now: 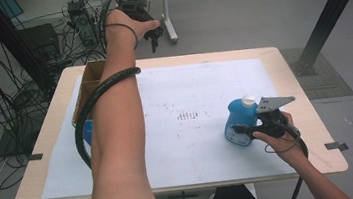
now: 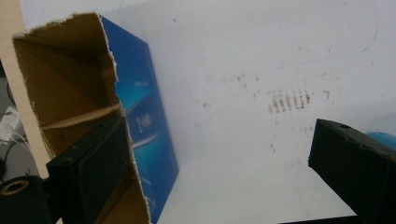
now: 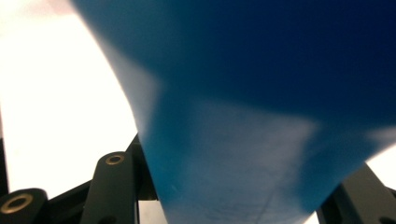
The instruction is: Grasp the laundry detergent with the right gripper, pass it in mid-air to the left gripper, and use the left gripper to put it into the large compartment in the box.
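Risk of slipping: the right gripper (image 1: pixel 248 130) clamps the blue bottle (image 1: pixel 240 121) from the side, low on its rounded body; a curved, smooth wall could slide out from between the jaws if the bottle is lifted or tilted fast.
Risk of tipping: the bottle stands upright on the white sheet (image 1: pixel 190 103), and a sideways tug from the grip could lay it over.
Risk at the box: the torn cardboard box (image 2: pixel 88 116) has ragged, thin edges; a bottle brought in too low could catch the rim and shove the box along the table (image 1: pixel 292 73).
Risk of collision: the left gripper (image 1: pixel 152 38) is held high beyond the far edge of the table with its jaws standing apart and nothing between them; its forearm crosses over the box, so it could be in the way of a carry towards the box.
Bottle, place: right side of the sheet, near the front, well apart from the box at the left edge.
Bottle, look: bright blue plastic, squat and rounded, with a white cap (image 1: pixel 248 101) on top and a pale round label on the side facing the person.
Bottle, close up: in the right gripper view it is a blurred blue mass (image 3: pixel 261 116) between the jaws; the contact itself is probably firm, though the blur leaves that unsure.
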